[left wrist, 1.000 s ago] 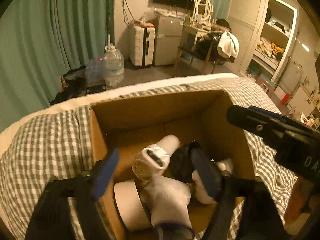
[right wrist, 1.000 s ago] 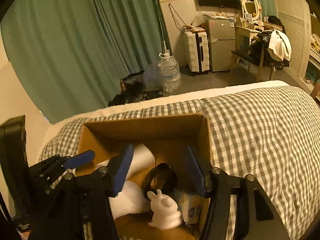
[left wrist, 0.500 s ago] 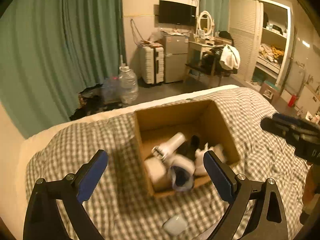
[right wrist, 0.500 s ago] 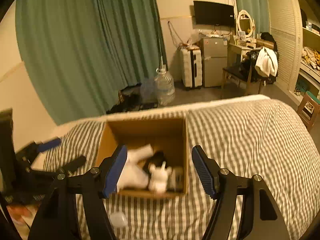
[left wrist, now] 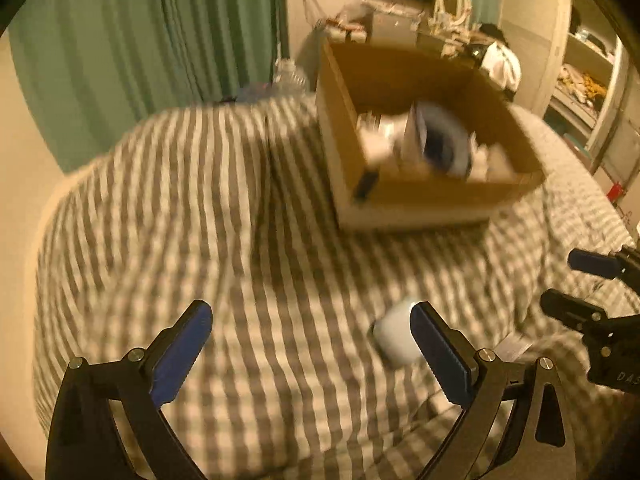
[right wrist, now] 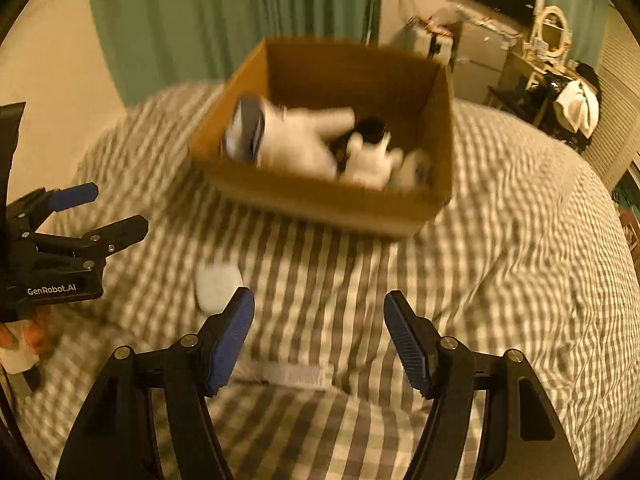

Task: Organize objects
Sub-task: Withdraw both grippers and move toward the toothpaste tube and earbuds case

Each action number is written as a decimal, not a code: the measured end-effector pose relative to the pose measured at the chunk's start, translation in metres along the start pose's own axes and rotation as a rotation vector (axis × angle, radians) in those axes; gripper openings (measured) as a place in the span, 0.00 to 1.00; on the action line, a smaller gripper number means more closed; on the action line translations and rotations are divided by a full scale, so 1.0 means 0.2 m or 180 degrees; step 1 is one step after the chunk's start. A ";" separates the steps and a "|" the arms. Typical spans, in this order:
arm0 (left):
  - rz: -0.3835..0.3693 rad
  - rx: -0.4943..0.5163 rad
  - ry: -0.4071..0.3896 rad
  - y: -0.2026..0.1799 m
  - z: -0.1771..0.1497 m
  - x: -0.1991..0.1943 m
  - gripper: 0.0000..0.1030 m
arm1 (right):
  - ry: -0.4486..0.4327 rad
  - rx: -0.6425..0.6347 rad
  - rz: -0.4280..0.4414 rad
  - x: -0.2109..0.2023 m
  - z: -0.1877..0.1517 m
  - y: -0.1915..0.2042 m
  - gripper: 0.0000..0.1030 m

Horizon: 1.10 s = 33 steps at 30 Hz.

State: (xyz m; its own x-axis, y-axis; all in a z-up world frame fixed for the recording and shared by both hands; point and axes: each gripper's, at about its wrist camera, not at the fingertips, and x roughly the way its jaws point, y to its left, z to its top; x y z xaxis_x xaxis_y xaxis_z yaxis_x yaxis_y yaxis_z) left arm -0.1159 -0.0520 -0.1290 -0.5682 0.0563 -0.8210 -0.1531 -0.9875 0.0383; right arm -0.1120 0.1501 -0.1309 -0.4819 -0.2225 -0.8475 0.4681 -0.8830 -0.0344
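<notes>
A brown cardboard box (left wrist: 420, 200) (right wrist: 320, 200) stands on the checked bed. It holds several items: a white hair dryer (right wrist: 304, 136), a white rabbit figure (right wrist: 368, 160) and a dark-lined white item (left wrist: 440, 144). A small white case (left wrist: 394, 336) (right wrist: 218, 286) lies on the cover in front of the box. My left gripper (left wrist: 310, 344) is open and empty above the bed, its right finger beside the case. My right gripper (right wrist: 318, 340) is open and empty, with the case just beyond its left fingertip. Both views are blurred.
The grey-and-white checked bed cover (right wrist: 520, 240) spreads around the box. A flat white card (right wrist: 288, 374) lies on the bed between the right gripper's fingers. Green curtains (left wrist: 140, 40), a suitcase, a fridge and a dresser stand beyond the bed.
Both grippers have pulled back out of the box and dropped toward the bed in front of it. The white case has come into view near both grippers. Both stay open.
</notes>
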 end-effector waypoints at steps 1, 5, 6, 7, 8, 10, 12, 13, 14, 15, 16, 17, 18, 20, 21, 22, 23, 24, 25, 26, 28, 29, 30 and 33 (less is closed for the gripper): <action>0.0028 -0.0003 0.0063 -0.01 -0.04 0.03 0.99 | 0.0050 -0.0033 -0.0011 0.02 -0.02 0.00 0.65; 0.0143 0.0049 0.0223 -0.03 -0.15 0.11 0.99 | 0.0276 -0.0098 0.0067 0.12 -0.05 -0.02 0.65; 0.0123 0.0052 0.0226 -0.03 -0.15 0.11 0.99 | 0.0322 -0.0124 0.0086 0.14 -0.05 -0.02 0.65; 0.0107 0.0059 0.0221 -0.04 -0.16 0.11 0.99 | 0.0372 -0.0179 0.0098 0.16 -0.05 -0.01 0.65; 0.0106 0.0065 0.0213 -0.04 -0.17 0.12 0.99 | 0.0418 -0.0245 0.0112 0.18 -0.06 0.00 0.65; 0.0085 0.0067 0.0248 -0.05 -0.19 0.13 0.99 | 0.0553 -0.0421 0.0178 0.23 -0.10 0.04 0.65; 0.0091 0.0040 0.0353 -0.05 -0.21 0.16 0.99 | 0.0703 -0.0590 0.0274 0.28 -0.14 0.09 0.65; 0.0093 0.0035 0.0400 -0.04 -0.21 0.17 0.99 | 0.0760 -0.0656 0.0287 0.30 -0.15 0.11 0.65; 0.0069 0.0022 0.0425 -0.04 -0.22 0.18 0.99 | 0.0835 -0.0741 0.0302 0.32 -0.17 0.13 0.65; 0.0064 0.0003 0.0431 -0.03 -0.22 0.18 0.99 | 0.0891 -0.0811 0.0310 0.34 -0.18 0.15 0.65; 0.0068 -0.0015 0.0432 -0.01 -0.22 0.18 0.99 | 0.0928 -0.0862 0.0315 0.35 -0.19 0.17 0.65; 0.0066 -0.0039 0.0442 -0.01 -0.23 0.18 0.99 | 0.0956 -0.0894 0.0322 0.36 -0.20 0.18 0.65; 0.0065 -0.0058 0.0453 0.00 -0.23 0.18 0.99 | 0.0988 -0.0924 0.0335 0.36 -0.20 0.18 0.65; 0.0062 -0.0099 0.0481 0.02 -0.23 0.19 0.99 | 0.1056 -0.1013 0.0343 0.38 -0.21 0.20 0.65; 0.0051 -0.0124 0.0492 0.04 -0.23 0.20 0.99 | 0.1088 -0.1069 0.0334 0.38 -0.22 0.21 0.65; 0.0042 -0.0142 0.0499 0.04 -0.24 0.20 0.99 | 0.1106 -0.1134 0.0315 0.39 -0.23 0.23 0.65; 0.0029 -0.0156 0.0499 0.05 -0.24 0.20 0.99 | 0.1126 -0.1201 0.0294 0.40 -0.23 0.25 0.65; 0.0027 -0.0156 0.0495 0.05 -0.24 0.20 0.99 | 0.1133 -0.1241 0.0277 0.40 -0.24 0.26 0.65; 0.0035 -0.0149 0.0497 0.05 -0.24 0.20 0.99 | 0.1153 -0.1255 0.0272 0.41 -0.25 0.27 0.65; 0.0049 -0.0136 0.0502 0.06 -0.24 0.20 0.99 | 0.1170 -0.1266 0.0271 0.42 -0.25 0.27 0.65; 0.0083 -0.0113 0.0519 0.05 -0.23 0.21 0.99 | 0.1165 -0.1252 0.0257 0.44 -0.24 0.28 0.63; 0.0088 -0.0111 0.0519 0.05 -0.22 0.21 0.99 | 0.1144 -0.1238 0.0242 0.44 -0.24 0.28 0.58; 0.0090 -0.0110 0.0518 0.05 -0.22 0.21 0.99 | 0.1130 -0.1230 0.0230 0.45 -0.22 0.28 0.50; 0.0101 -0.0107 0.0525 0.04 -0.21 0.22 0.99 | 0.1013 -0.1193 0.0211 0.43 -0.21 0.28 0.33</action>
State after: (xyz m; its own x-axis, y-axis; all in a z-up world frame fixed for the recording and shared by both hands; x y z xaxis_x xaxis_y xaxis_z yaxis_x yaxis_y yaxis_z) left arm -0.1080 -0.0632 -0.1890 -0.4315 0.0027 -0.9021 -0.1086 -0.9929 0.0489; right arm -0.0962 0.0989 -0.2278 -0.2194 -0.0844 -0.9720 0.7524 -0.6488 -0.1135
